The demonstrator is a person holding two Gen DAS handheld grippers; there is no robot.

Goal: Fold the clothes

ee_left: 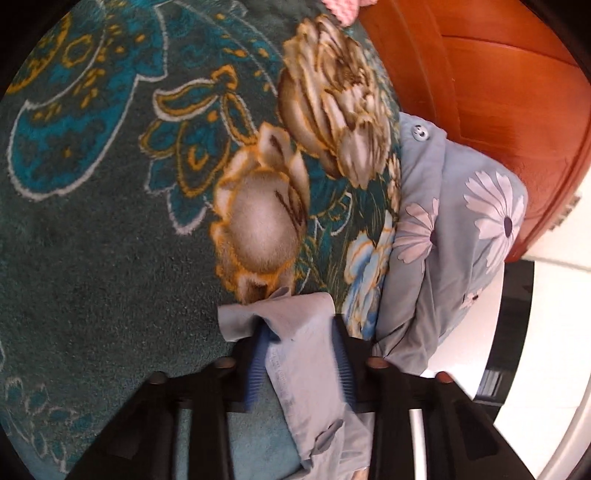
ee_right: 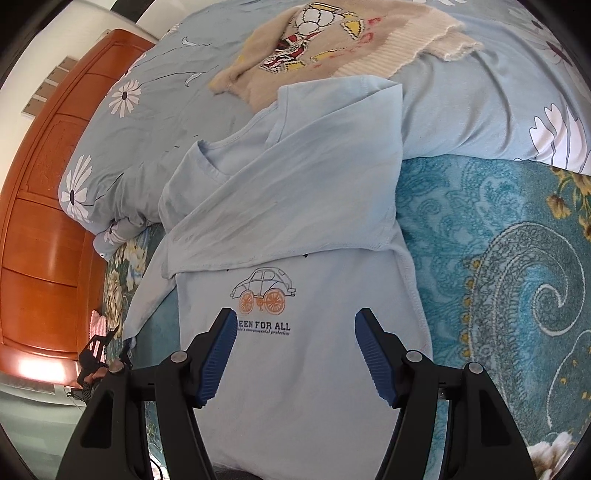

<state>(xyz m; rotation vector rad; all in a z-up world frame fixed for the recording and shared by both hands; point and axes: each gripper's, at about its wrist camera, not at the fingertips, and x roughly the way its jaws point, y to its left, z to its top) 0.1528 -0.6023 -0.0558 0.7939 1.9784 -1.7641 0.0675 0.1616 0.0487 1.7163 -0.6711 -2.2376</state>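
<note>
A light blue T-shirt [ee_right: 295, 206] with a car print and the words "FOR ALL" lies on the teal floral blanket [ee_right: 498, 277]; one sleeve side is folded across its chest. My right gripper [ee_right: 295, 336] is open, its blue pads hovering over the shirt's lower front, holding nothing. In the left wrist view my left gripper [ee_left: 299, 325] is shut on a bunched edge of the light blue T-shirt [ee_left: 295, 332], the cloth running back between the pads. The left gripper [ee_right: 98, 354] also shows small at the shirt's left edge in the right wrist view.
A cream knitted sweater [ee_right: 332, 40] with a cartoon print lies beyond the shirt on a pale blue daisy duvet [ee_right: 480, 110]. The duvet's bunched corner [ee_left: 461, 229] lies right of my left gripper. An orange wooden headboard [ee_right: 44, 221] borders the bed. A pink knit item [ee_left: 343, 7] lies far off.
</note>
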